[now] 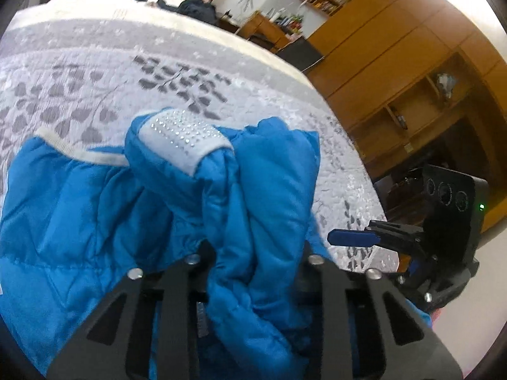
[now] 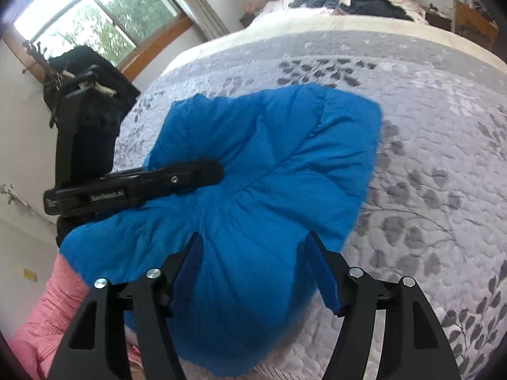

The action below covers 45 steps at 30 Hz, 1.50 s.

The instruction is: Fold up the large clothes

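Note:
A bright blue puffer jacket [image 1: 79,221] lies bunched on the bed, its grey rhinestone cuff [image 1: 187,139] folded on top. My left gripper [image 1: 253,253] is shut on a thick fold of the jacket, and the fabric hides its fingertips. In the right wrist view the left gripper [image 2: 215,171] pinches the jacket [image 2: 269,158], with creases radiating from its tip. My right gripper [image 2: 256,272] stands open, its blue pads [image 2: 326,278] straddling a puffy bulge of the jacket near the bed's edge. From the left wrist view the right gripper [image 1: 351,237] sits just right of the jacket.
The bed's grey leaf-patterned quilt [image 2: 427,158] spreads beyond the jacket. Dark clothes [image 2: 374,4] are heaped near the headboard. Wooden cabinets [image 1: 396,63] stand to the right of the bed. A window [image 2: 95,22] and a dark hanging garment [image 2: 92,110] are on the left. Pink fabric [image 2: 54,310] shows below.

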### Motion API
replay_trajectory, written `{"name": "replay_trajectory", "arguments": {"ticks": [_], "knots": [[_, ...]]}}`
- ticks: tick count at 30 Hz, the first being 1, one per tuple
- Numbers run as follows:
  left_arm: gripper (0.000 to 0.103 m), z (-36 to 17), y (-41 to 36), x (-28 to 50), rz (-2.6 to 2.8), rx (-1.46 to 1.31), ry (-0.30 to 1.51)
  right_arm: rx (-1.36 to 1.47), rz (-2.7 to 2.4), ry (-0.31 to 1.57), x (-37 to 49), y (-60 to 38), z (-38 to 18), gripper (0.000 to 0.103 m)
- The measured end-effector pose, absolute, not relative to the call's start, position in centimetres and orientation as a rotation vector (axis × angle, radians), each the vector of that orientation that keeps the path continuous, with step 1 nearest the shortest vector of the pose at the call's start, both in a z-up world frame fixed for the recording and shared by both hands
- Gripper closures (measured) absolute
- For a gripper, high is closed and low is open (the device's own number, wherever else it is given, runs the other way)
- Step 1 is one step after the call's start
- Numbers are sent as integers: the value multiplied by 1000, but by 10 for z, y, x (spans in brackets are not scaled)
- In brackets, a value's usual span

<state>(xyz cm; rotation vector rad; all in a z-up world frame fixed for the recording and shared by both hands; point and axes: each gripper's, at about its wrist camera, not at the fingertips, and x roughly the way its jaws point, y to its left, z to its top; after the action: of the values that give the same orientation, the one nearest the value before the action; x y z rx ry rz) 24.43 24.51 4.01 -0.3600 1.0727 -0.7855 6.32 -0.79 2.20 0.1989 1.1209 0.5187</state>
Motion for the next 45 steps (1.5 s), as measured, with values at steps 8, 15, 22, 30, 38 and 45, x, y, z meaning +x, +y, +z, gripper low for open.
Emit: {"name": "replay_trajectory", "arguments": {"ticks": [8, 15, 22, 30, 38, 45], "knots": [[85, 72, 238, 231, -905, -393, 954, 314, 439, 1078, 54, -62, 26, 36], [87, 120, 252, 201, -1022, -399, 781, 316, 459, 1039, 53, -62, 36, 36], [87, 151, 309, 173, -1066, -473, 640, 285, 513, 1009, 57, -39, 48, 36], [87, 101, 401, 167, -935, -627, 664, 179, 629, 1044, 53, 21, 51, 35], [86, 16, 451, 179, -823, -751, 797, 51, 656, 1165, 53, 89, 25, 34], [79, -1, 445, 180, -790, -693, 822, 15, 588, 1190, 64, 100, -1, 19]]}}
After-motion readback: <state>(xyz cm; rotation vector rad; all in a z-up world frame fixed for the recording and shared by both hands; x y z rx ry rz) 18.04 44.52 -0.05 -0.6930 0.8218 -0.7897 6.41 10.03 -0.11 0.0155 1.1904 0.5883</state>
